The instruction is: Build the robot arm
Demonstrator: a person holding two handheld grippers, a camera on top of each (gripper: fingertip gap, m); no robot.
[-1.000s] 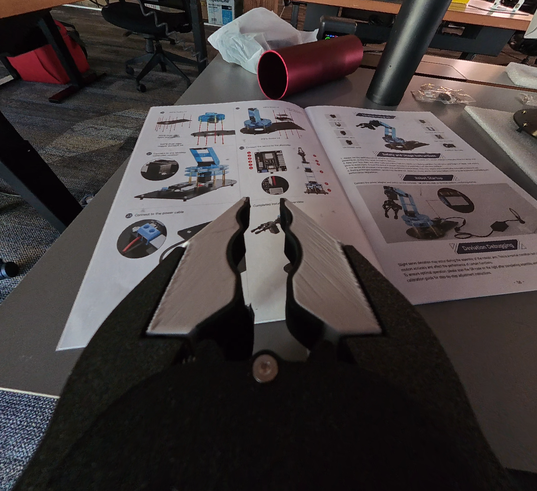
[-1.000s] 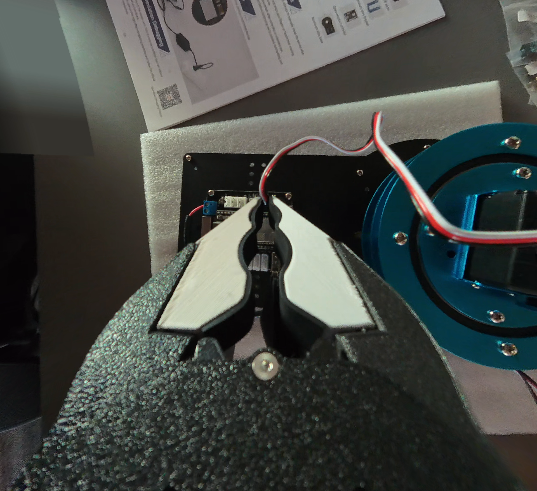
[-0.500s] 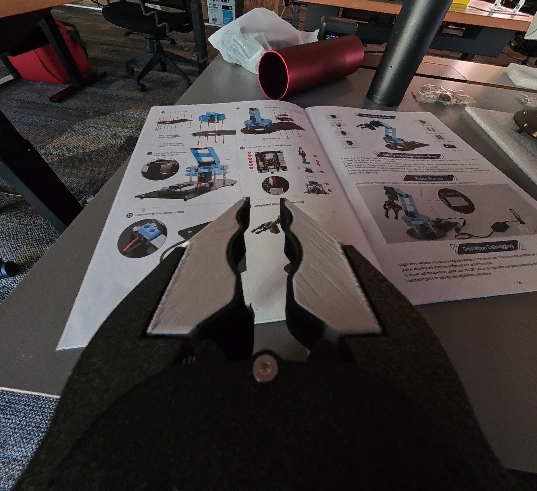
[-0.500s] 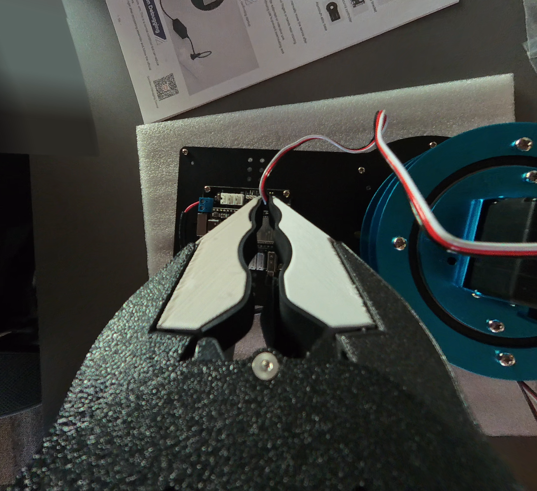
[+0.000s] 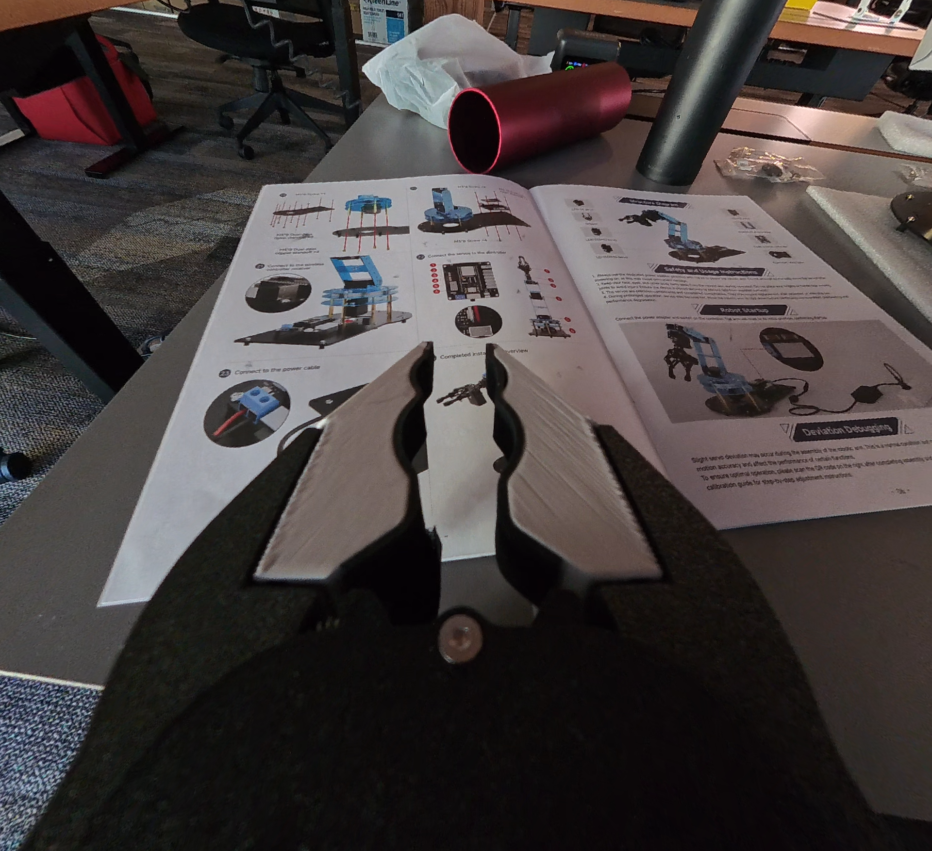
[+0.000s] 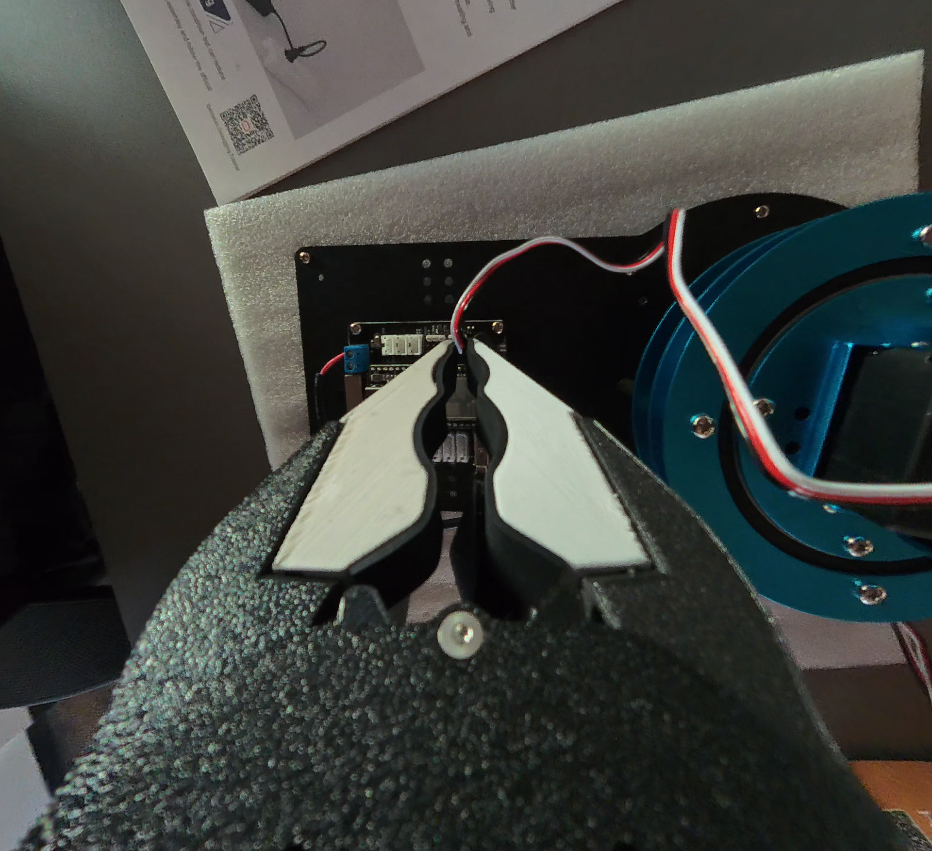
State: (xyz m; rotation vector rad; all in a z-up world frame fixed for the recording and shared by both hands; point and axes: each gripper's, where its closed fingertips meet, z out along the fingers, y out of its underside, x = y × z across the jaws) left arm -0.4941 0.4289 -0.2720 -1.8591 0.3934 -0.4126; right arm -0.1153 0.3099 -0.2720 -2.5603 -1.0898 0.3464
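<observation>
Right gripper (image 6: 459,348) pinched on red-white servo wire (image 6: 534,249) above controller board (image 6: 403,363) on black base plate (image 6: 555,302), beside blue turntable ring (image 6: 706,448), atop white foam sheet (image 6: 454,201) | left gripper (image 5: 459,350) parted, empty, hovering over open manual (image 5: 504,312) on grey table (image 5: 807,600); red tube (image 5: 539,116) lying beyond.

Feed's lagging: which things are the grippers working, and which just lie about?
At the grippers: right gripper shut on cable, over board; left gripper open above manual.
Lying about: red tube, blue ring, foam, white bag, pole.
</observation>
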